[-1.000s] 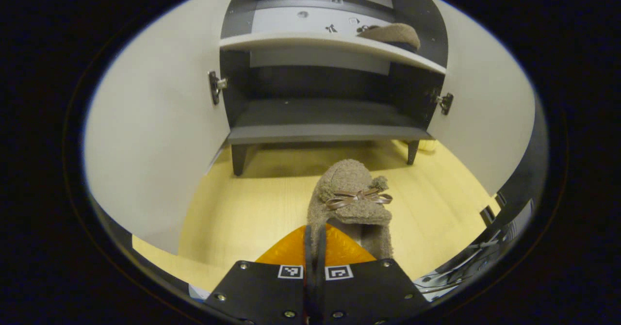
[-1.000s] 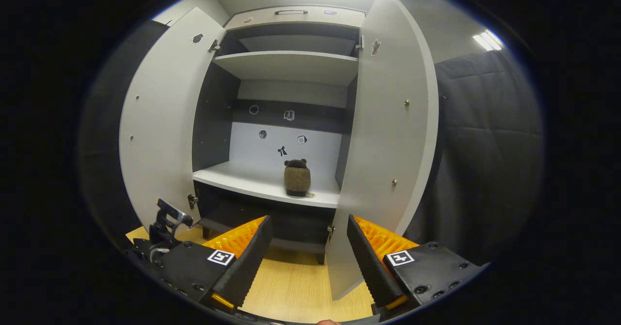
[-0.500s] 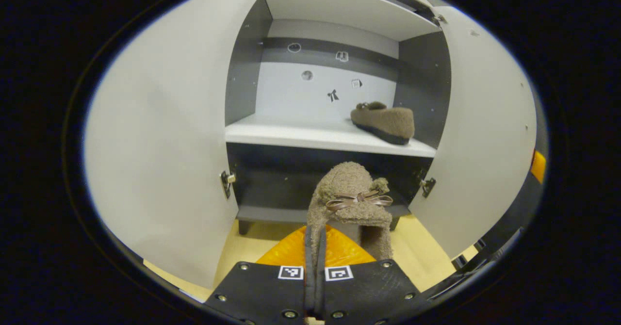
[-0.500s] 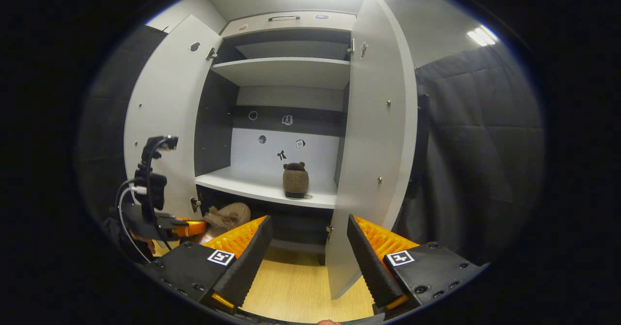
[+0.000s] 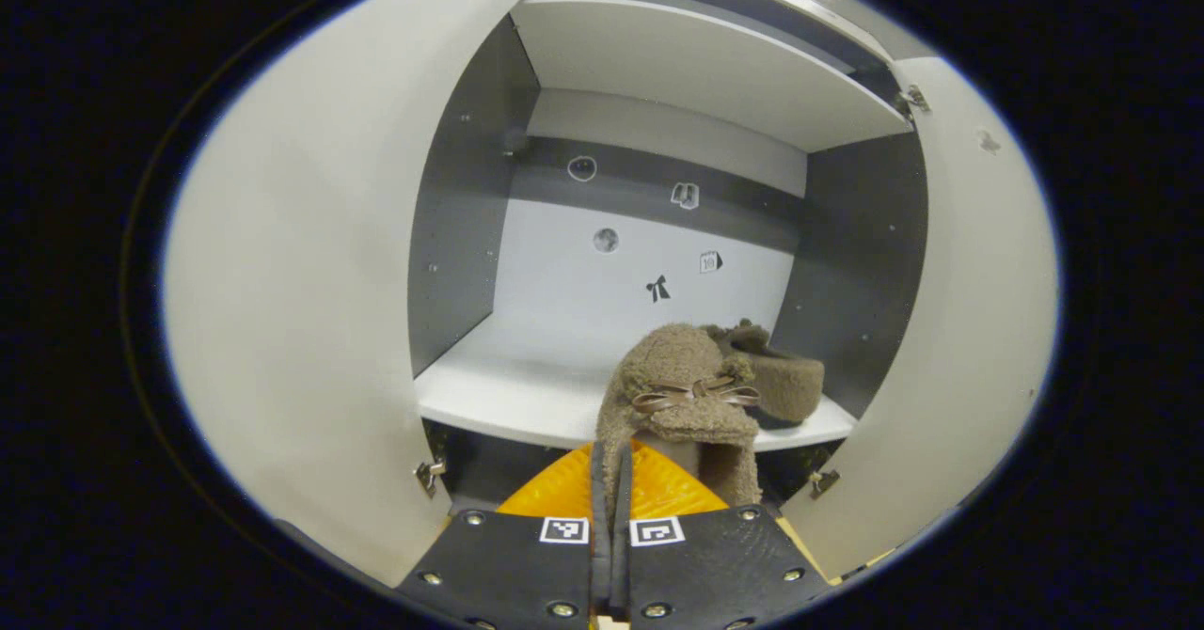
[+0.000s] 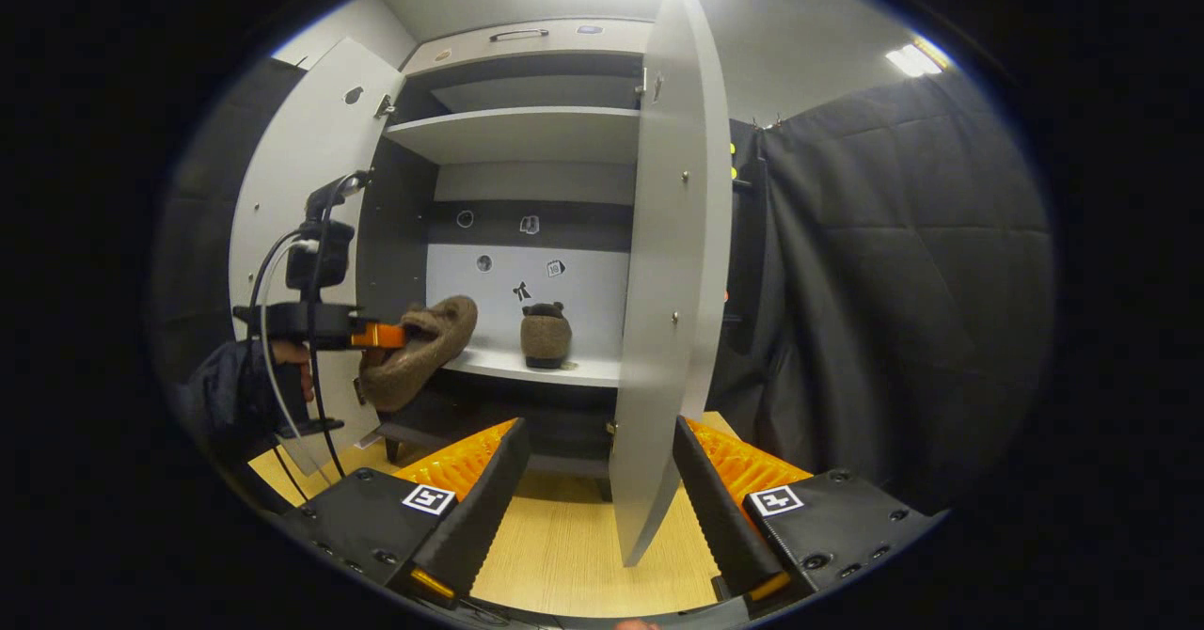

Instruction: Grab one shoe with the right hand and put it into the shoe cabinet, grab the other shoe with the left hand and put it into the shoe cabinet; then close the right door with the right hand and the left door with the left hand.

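The left gripper [image 5: 609, 480] is held level and raised, its fingers pressed together on a shoe [image 5: 679, 395]. The right gripper [image 6: 602, 489] is held low and level, fingers spread wide apart with nothing gripped.

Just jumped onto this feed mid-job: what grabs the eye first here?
The fuzzy brown shoe with a ribbon bow pinched in the left gripper, held up in front of the open shoe cabinet. Its mate already sits on the white middle shelf, toward the right side. In the right gripper view the right gripper is open and empty, facing the edge of the open right door.
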`<state>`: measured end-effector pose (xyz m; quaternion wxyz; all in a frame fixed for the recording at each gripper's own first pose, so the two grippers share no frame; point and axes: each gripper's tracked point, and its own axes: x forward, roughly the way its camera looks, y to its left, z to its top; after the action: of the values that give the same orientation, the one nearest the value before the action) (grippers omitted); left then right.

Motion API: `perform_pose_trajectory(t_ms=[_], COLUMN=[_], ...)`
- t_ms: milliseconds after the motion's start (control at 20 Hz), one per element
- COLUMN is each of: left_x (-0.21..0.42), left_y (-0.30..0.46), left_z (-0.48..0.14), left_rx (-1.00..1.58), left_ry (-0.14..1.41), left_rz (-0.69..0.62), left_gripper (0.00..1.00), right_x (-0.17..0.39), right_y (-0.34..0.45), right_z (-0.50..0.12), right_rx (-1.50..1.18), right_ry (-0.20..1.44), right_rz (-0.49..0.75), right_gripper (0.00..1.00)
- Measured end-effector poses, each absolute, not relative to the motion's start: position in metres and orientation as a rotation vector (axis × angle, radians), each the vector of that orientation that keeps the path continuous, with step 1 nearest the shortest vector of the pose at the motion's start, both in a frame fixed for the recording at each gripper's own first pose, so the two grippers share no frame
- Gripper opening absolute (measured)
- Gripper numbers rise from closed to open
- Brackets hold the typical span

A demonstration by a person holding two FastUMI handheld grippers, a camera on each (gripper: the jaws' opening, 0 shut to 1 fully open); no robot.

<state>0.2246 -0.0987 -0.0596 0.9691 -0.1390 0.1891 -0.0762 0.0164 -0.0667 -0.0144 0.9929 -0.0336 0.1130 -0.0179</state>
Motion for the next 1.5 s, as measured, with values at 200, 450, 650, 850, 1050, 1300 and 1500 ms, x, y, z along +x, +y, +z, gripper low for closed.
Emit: perform_pose_trajectory(t_ms=[200, 450, 650, 850, 1050, 1300, 1500], left_x=[0.283, 0.361, 0.39, 0.398, 0.388, 0.35, 0.303], left_y=[-0.101, -0.105, -0.107, -0.104, -0.117, -0.112, -0.112], left_z=[-0.042, -0.061, -0.088, -0.096, -0.085, -0.041, 0.005], left_rx=[-0.268, -0.294, -0.275, -0.231, -0.218, -0.131, -0.141], left_ry=[0.337, 0.396, 0.471, 0.481, 0.454, 0.314, 0.223], left_rz=[-0.136, -0.082, -0.05, -0.042, -0.134, -0.161, -0.206], left_gripper=[0.01, 0.01, 0.01, 0.01, 0.17, 0.92, 0.95], right_x=[0.008, 0.0, -0.004, -0.001, 0.003, 0.003, 0.001], right_y=[-0.078, -0.091, -0.1, -0.102, -0.102, -0.103, -0.112], right_z=[-0.019, -0.023, -0.024, -0.022, -0.01, 0.009, 0.017], right_rx=[-0.068, -0.06, -0.069, -0.055, -0.038, -0.021, -0.028], right_ry=[0.236, 0.251, 0.26, 0.259, 0.217, 0.155, 0.14], right_rz=[-0.072, -0.117, -0.149, -0.153, -0.152, -0.129, -0.124], right_gripper=[0.97, 0.98, 0.97, 0.97, 0.98, 0.97, 0.97])
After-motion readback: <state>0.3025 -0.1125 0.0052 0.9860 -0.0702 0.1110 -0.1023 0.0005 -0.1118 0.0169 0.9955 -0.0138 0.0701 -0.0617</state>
